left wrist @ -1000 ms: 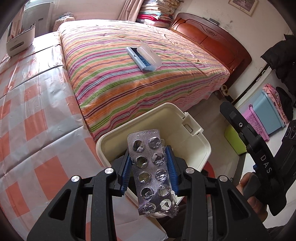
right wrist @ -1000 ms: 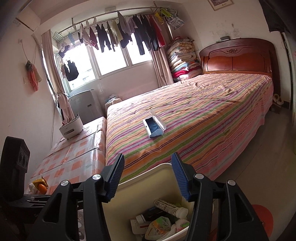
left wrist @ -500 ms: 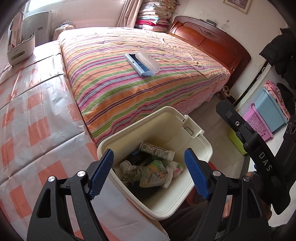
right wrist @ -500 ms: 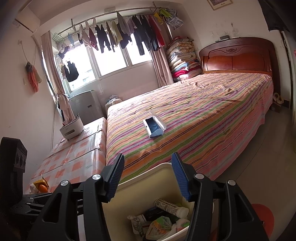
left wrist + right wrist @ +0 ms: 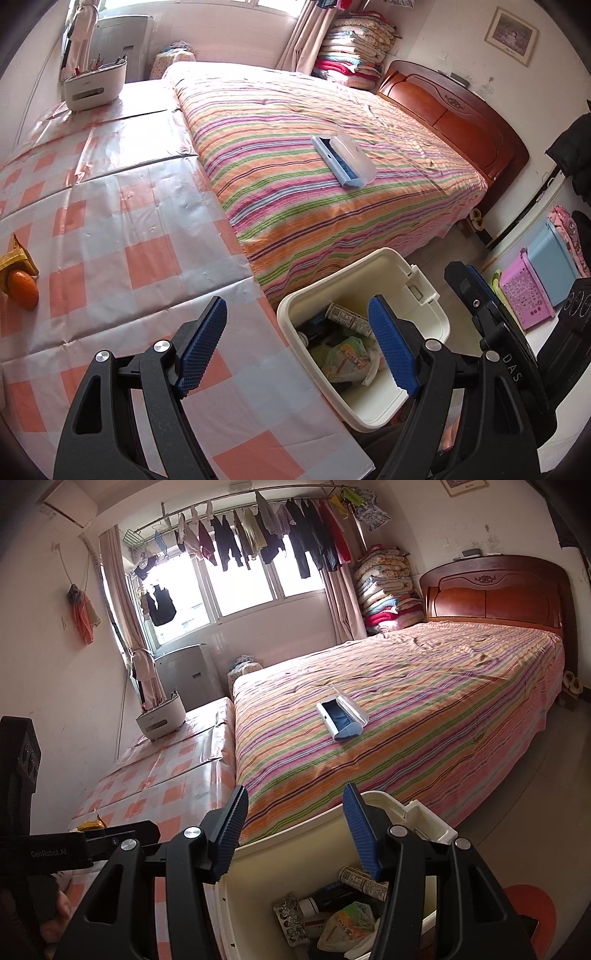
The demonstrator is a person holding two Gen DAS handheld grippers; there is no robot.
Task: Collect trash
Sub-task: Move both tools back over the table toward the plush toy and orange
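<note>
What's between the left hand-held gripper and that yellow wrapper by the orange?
Nothing visible. The left hand-held gripper is open and empty over the checked table; only bare cloth lies between it and the wrapper, which sits at the far left edge beside the orange.

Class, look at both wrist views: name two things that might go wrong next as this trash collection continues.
1. The trash bin sits right at the table edge, close below both open grippers, left gripper and right gripper; a careless swing might knock it.
2. The orange fruit lies beside a yellow wrapper; the fruit might be binned by mistake.
</note>
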